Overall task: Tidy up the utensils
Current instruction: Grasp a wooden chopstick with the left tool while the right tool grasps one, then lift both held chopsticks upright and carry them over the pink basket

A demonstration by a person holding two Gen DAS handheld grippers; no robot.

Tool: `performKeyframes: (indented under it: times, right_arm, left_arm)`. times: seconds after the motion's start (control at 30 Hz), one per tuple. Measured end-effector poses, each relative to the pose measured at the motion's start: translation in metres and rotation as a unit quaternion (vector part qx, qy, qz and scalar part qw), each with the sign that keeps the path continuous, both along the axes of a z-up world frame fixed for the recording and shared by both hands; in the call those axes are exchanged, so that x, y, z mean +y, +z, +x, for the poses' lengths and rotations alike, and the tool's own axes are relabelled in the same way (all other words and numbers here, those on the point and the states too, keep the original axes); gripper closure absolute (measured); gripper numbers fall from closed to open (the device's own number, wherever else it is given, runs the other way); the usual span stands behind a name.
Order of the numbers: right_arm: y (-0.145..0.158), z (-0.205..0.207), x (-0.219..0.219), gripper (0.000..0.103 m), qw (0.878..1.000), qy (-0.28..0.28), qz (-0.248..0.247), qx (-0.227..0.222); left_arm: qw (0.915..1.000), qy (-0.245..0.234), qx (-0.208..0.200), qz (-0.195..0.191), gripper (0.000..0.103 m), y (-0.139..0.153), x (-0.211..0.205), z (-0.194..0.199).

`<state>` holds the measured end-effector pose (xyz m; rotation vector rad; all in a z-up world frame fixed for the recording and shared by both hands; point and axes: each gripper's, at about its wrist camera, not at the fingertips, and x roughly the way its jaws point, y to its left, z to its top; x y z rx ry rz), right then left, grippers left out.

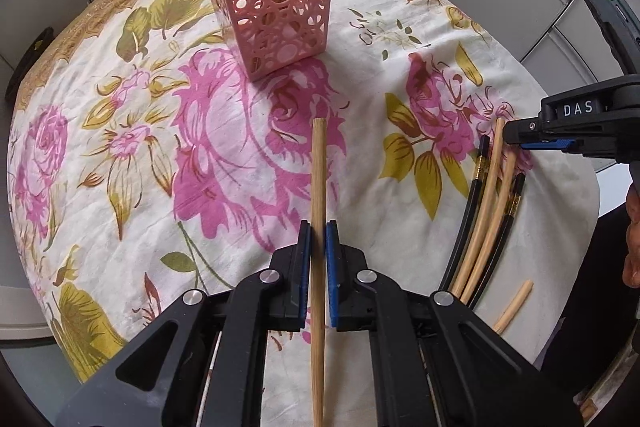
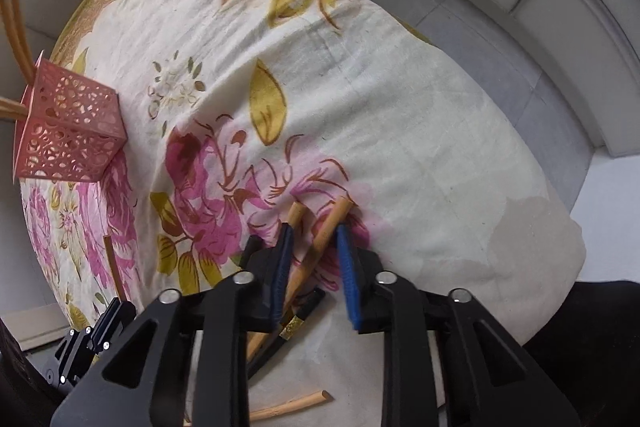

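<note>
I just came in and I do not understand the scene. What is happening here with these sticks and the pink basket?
A person is sorting chopsticks into the pink basket, which already holds a few. The left hand-held gripper is shut on one wooden chopstick, lined up toward the basket. The right hand-held gripper is open over the chopstick pile on the floral cloth, with one light chopstick between its fingers, not yet clamped.

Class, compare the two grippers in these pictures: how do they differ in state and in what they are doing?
The left gripper is shut on a wooden chopstick that points toward the pink basket; the right gripper is open and holds nothing. The left is over bare cloth; the right is at the loose chopsticks lying on the tablecloth. Both have black bodies and blue pads.
</note>
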<state>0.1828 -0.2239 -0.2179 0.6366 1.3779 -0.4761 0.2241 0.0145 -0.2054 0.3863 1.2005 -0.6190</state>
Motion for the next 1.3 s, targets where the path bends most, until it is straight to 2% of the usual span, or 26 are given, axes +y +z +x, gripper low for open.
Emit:
performKeyframes:
  times: [0.1,0.17,0.2,0.23,0.37,0.4,0.43,0.5,0.53,0.67,0.73,0.93,1.03,1.2,1.3]
  right_arm:
    - [0.002,0.004,0.010,0.091,0.999,0.031,-0.036,-0.012]
    - [0.002,0.001,0.005,0.094,0.998,0.030,-0.030,-0.042]
    - [0.003,-0.002,0.000,0.101,0.998,0.025,-0.025,-0.056]
    - [0.006,-0.005,-0.005,0.103,0.997,0.023,-0.017,-0.078]
    - [0.029,-0.015,-0.012,0.103,0.986,0.048,-0.031,-0.156]
    - [0.032,-0.016,-0.012,0.103,0.985,0.049,-0.035,-0.160]
    - [0.029,-0.015,-0.015,0.103,0.988,0.041,-0.022,-0.147]
    - [0.009,-0.019,-0.034,0.102,0.994,-0.012,0.053,-0.099]
    - [0.002,-0.022,-0.041,0.100,0.993,-0.030,0.074,-0.083]
    - [-0.003,-0.021,-0.040,0.096,0.995,-0.032,0.077,-0.058]
    - [-0.004,-0.017,-0.037,0.089,0.994,-0.030,0.088,-0.054]
    - [-0.003,-0.010,-0.027,0.088,0.995,-0.022,0.081,-0.048]
    - [-0.004,-0.005,-0.020,0.090,0.998,-0.016,0.054,-0.035]
    - [-0.001,0.007,-0.003,0.087,1.000,-0.011,0.007,-0.019]
    - [0.000,0.012,0.007,0.088,0.999,-0.006,-0.026,-0.022]
  left_arm:
    - [0.9999,0.006,-0.007,-0.009,0.096,0.007,-0.006,-0.004]
    - [0.9994,0.013,-0.011,-0.031,0.096,0.011,-0.013,-0.005]
    - [0.9987,0.016,-0.012,-0.046,0.096,0.017,-0.010,-0.007]
    - [0.9978,0.020,-0.018,-0.060,0.096,0.023,-0.008,-0.007]
    - [0.9911,0.036,-0.069,-0.108,0.096,0.048,-0.009,-0.012]
    - [0.9890,0.039,-0.083,-0.117,0.096,0.055,-0.007,-0.015]
    - [0.9879,0.041,-0.086,-0.122,0.097,0.057,-0.012,-0.015]
    - [0.9873,0.044,-0.092,-0.122,0.097,0.062,-0.013,-0.019]
    - [0.9870,0.047,-0.099,-0.118,0.097,0.064,-0.013,-0.022]
    - [0.9866,0.053,-0.102,-0.116,0.097,0.064,-0.013,-0.025]
    - [0.9860,0.054,-0.099,-0.122,0.097,0.066,-0.012,-0.023]
    - [0.9853,0.049,-0.100,-0.130,0.097,0.068,-0.011,-0.019]
    - [0.9848,0.053,-0.098,-0.134,0.097,0.070,-0.008,-0.017]
    - [0.9833,0.053,-0.100,-0.143,0.097,0.075,-0.004,-0.017]
    - [0.9815,0.058,-0.109,-0.146,0.097,0.078,-0.002,-0.018]
